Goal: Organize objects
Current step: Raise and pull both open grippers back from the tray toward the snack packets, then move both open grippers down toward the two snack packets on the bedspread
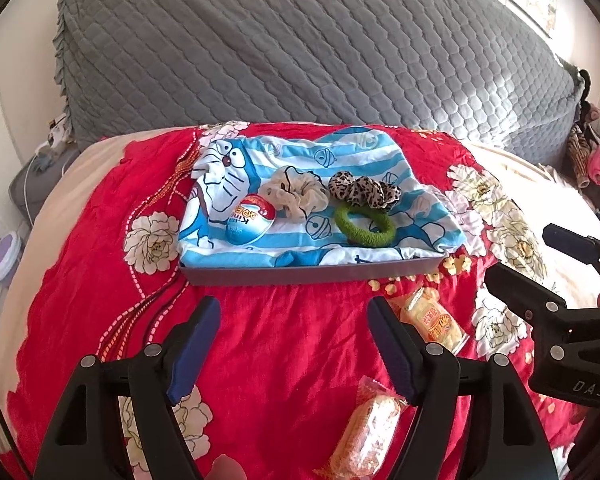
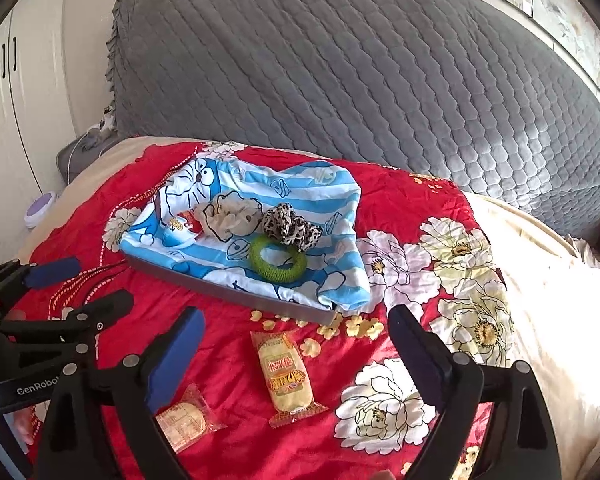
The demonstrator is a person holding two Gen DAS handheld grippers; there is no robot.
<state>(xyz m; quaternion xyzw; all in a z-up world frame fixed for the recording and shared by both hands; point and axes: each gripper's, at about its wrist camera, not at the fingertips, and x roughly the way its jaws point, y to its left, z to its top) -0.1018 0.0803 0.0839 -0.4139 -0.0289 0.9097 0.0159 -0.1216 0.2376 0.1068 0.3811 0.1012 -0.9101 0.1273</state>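
A grey tray lined with a blue-striped cartoon cloth sits on the red flowered blanket. On the cloth lie a cream scrunchie, a leopard scrunchie, a green hair ring and a chocolate egg. Two wrapped snack cakes lie in front of the tray: one and another. My left gripper is open and empty. My right gripper is open above the first cake, not touching it.
A large grey quilted cushion stands behind the tray. The bed drops off at the left toward a white and purple round thing on the floor. Clothes hang at the far right.
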